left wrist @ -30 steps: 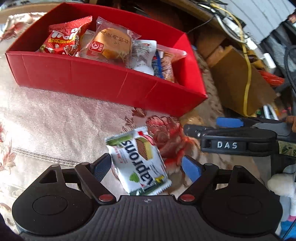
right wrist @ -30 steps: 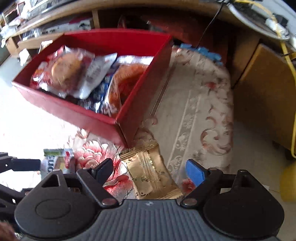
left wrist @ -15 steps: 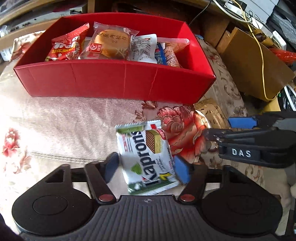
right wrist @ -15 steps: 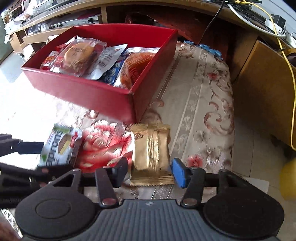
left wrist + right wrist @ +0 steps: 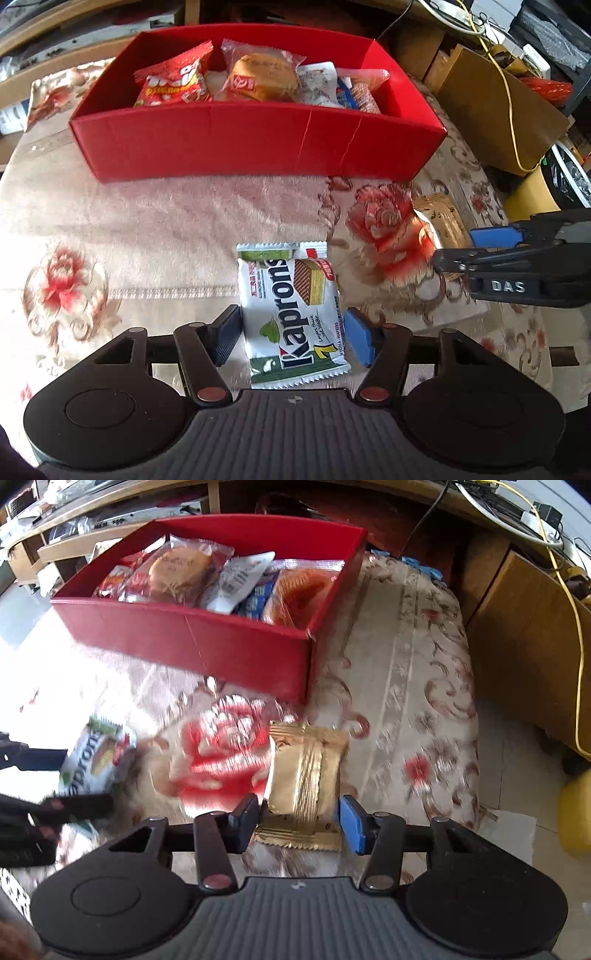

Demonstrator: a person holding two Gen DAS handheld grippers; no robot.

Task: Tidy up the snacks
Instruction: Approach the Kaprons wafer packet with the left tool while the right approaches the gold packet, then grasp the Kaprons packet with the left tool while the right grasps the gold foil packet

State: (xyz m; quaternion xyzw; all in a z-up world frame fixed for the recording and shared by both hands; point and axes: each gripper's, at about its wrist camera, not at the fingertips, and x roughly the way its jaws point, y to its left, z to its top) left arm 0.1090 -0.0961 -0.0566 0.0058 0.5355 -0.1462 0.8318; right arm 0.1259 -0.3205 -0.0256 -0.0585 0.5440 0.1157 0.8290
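We see the left hand-held gripper (image 5: 291,338) with its jaws easing apart around a white-and-green Kaprons wafer packet (image 5: 291,310), both pads touching the packet's sides. The right hand-held gripper (image 5: 297,821) has its jaws opening slightly while the pads flank a gold foil snack packet (image 5: 304,782); the blur leaves us unsure, but they seem to press it. Both packets are near the front edge of the worktop (image 5: 155,229), which is covered with a floral cloth, the gold one towards its right edge. Behind them, nearer the far edge, stands a red cardboard box (image 5: 258,142) holding several wrapped snacks, among them a red bag (image 5: 173,79) and a round cake in clear wrap (image 5: 262,75).
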